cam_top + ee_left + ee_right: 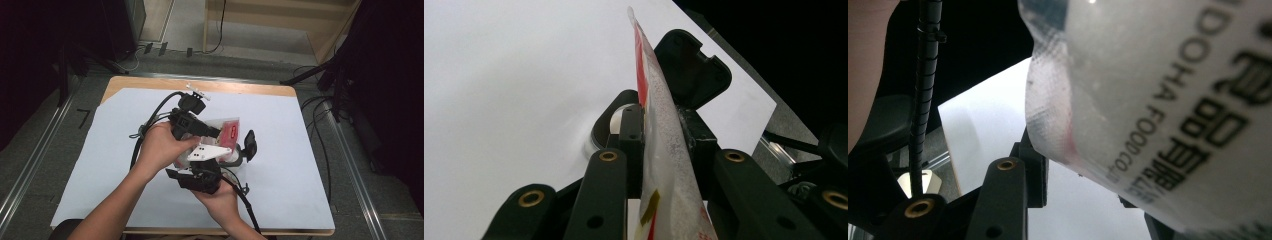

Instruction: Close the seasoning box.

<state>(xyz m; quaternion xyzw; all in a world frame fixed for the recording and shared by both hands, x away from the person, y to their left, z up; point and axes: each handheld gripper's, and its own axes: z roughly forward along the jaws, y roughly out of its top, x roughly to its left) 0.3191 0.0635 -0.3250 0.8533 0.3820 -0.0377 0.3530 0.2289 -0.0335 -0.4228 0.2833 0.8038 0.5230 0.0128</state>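
— What are the two claws working on?

— A sealed plastic food pouch (pixel 227 131), clear and frosted, with red printing on its face. It sits over the middle of the counter (pixel 300 165), which is a wooden top covered by a smooth white sheet. In the right gripper view the film (pixel 1168 100) looks thin and slightly grainy, with black lettering and a crimped, cross-hatched seal along its edge.

— What is the left claw (pixel 215 132) doing?

— It is clenched on the pouch. In the left gripper view the pouch (pixel 664 135) stands edge-on as a thin sheet squeezed flat between the two black pads (pixel 631 135), its red stripe running up the edge.

— And the right claw (pixel 235 152)?

— Its matte black fingers (pixel 1030 172) sit right at the lower edge of the pouch, but the film is so close to the lens that I cannot tell whether it grips it or merely touches it.

— Any container nearby?

— Just past the pouch in the left gripper view there is a dark round vessel (pixel 606 125) with a metallic rim and a hinged black lid (pixel 694 70) standing open. Something pale shows inside it, possibly an inner lining; the view is too narrow to be sure.

— Is the pouch full?

— It looks flat where it is pinched; its contents are not visible.
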